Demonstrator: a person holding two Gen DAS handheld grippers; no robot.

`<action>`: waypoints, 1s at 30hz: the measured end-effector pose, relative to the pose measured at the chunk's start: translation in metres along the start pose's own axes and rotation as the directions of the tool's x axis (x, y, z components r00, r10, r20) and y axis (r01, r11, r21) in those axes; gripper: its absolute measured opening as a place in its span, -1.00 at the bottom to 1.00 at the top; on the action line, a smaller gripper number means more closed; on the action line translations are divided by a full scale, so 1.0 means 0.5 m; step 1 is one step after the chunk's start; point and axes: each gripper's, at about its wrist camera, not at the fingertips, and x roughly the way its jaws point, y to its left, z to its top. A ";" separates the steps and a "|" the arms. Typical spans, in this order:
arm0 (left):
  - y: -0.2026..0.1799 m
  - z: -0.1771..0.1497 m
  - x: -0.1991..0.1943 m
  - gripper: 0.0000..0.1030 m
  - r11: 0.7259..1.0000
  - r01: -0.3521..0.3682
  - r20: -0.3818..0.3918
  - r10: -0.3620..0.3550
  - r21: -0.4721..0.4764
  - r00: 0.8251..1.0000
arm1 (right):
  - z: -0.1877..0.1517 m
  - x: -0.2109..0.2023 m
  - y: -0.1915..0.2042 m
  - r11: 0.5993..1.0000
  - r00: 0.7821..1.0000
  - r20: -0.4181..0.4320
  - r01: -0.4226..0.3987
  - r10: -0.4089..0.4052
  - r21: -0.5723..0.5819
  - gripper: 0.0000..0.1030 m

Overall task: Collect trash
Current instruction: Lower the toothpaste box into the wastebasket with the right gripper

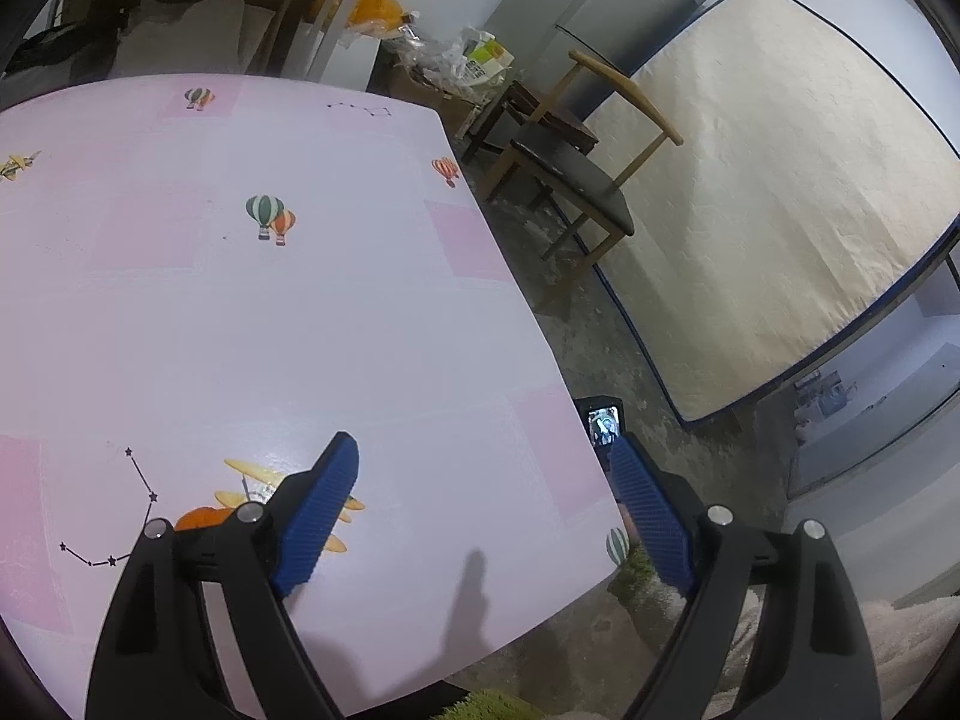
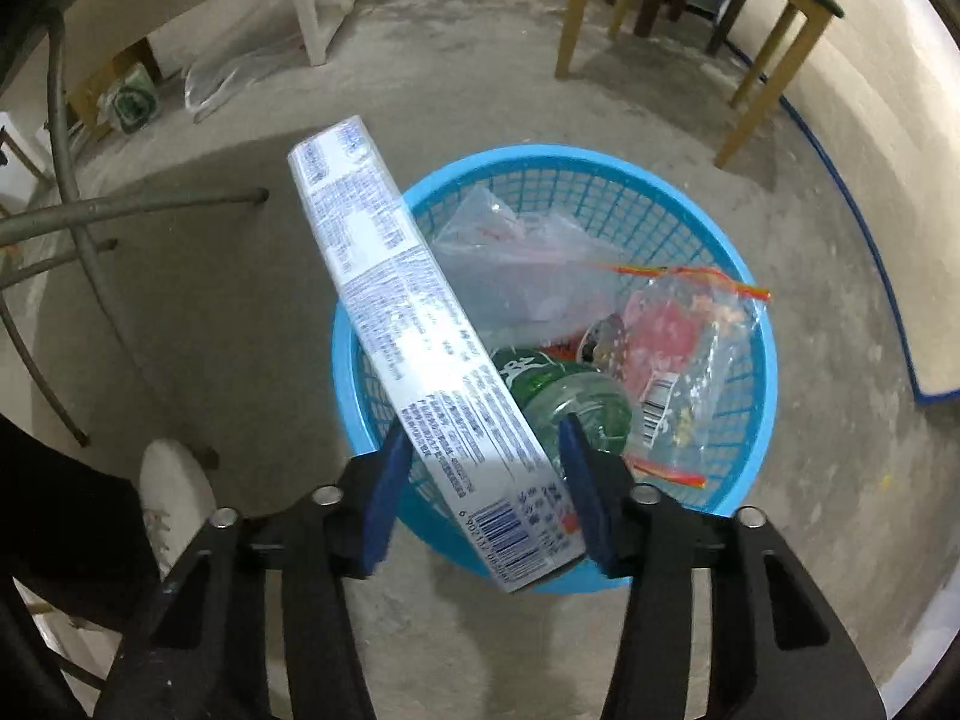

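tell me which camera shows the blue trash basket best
The right wrist view. It looks down into the blue basket, showing its mesh wall, rim and the trash inside: plastic bags, a green bottle. A long box sits between the right tongs above it. The left wrist view shows only the pink table, no basket.

The long box (image 2: 414, 330) over the blue basket (image 2: 708, 216) has tiny print and a barcode, too small to read. The clear bag (image 2: 684, 372) inside the basket has a barcode label, also unreadable.
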 end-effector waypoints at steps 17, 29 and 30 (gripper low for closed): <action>0.023 0.000 -0.007 0.63 1.000 0.001 0.017 -0.001 -0.022 1.000 | -0.010 0.010 -0.050 0.998 0.998 -0.050 0.039 -0.037 0.050 0.04; 0.053 0.004 0.002 0.63 0.999 -0.002 0.010 0.002 -0.052 1.000 | 0.021 -0.084 -0.050 0.994 0.993 0.055 -0.104 0.102 0.035 0.40; 0.055 0.004 0.002 0.63 0.999 -0.001 0.010 0.002 -0.053 1.000 | 0.034 -0.083 -0.046 0.993 0.992 0.060 -0.114 0.111 0.037 0.40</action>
